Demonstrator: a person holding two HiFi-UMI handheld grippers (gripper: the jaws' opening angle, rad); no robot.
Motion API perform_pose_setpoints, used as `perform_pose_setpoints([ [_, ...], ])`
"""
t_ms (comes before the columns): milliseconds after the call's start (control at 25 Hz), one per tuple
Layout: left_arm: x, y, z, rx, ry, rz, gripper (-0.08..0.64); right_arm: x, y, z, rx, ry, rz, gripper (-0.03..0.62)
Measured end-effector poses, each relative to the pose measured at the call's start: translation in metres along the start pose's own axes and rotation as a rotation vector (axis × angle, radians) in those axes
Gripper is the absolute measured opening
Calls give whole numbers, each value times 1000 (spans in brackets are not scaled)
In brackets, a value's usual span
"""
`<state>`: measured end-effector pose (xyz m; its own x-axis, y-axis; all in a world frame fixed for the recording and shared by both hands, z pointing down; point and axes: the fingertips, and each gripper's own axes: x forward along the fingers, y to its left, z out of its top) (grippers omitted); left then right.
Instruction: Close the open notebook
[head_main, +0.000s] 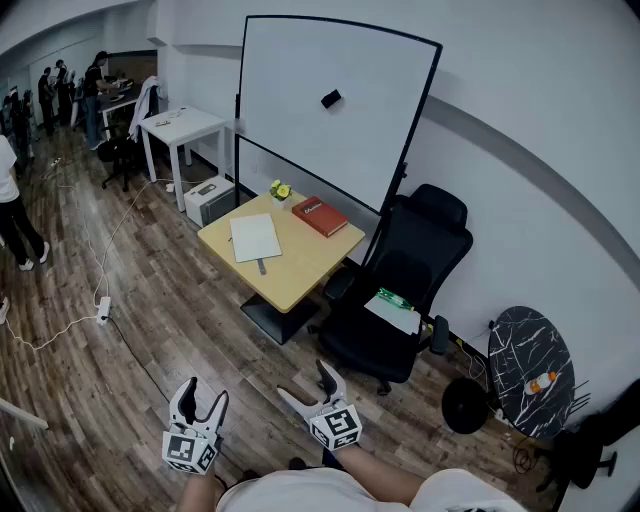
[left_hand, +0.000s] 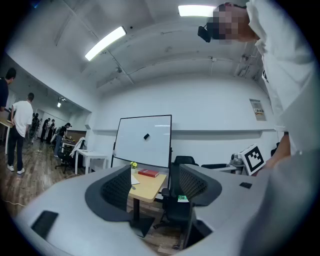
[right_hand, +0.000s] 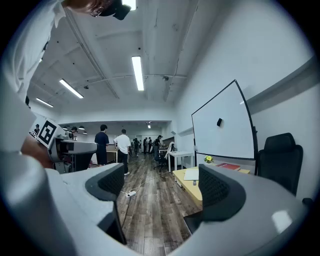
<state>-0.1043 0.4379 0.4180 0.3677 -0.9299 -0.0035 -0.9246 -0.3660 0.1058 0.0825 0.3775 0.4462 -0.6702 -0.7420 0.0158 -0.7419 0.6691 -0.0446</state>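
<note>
Head view, notebook (head_main: 255, 237): lies flat on the wooden surface (head_main: 290, 272), white face up, well ahead of both grippers.
Head view, red book (head_main: 320, 216): on the same surface, beside the notebook on the whiteboard (head_main: 335, 105) side, apart from it.
Head view, pen (head_main: 262, 266): just beside the notebook's near edge.
Head view, chair (head_main: 400, 290): black, to the right of the surface, against the wall.
Head view, left gripper (head_main: 203, 395): low in the frame over the wood floor (head_main: 180, 300), well apart from the surface, fingers spread.
Head view, right gripper (head_main: 305, 382): next to the left one, fingers also spread, nothing in them.
Left gripper view, fingers (left_hand: 117, 187): wide apart and empty; through the gap show the far surface, the chair and the whiteboard.
Left gripper view, notebook: a thin white sliver on the surface beside the left finger, far off.
Right gripper view, fingers (right_hand: 217, 187): wide apart and empty; floor and distant people (right_hand: 112, 145) between them.
Right gripper view, notebook: on the surface just left of the right finger's tip, well away from it.
</note>
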Motion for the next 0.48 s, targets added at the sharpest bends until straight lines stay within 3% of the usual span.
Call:
perform_pose_setpoints([
  [480, -2, -13, -10, -30, 11, -32, 287, -21, -5, 6, 29, -22, 2, 472],
])
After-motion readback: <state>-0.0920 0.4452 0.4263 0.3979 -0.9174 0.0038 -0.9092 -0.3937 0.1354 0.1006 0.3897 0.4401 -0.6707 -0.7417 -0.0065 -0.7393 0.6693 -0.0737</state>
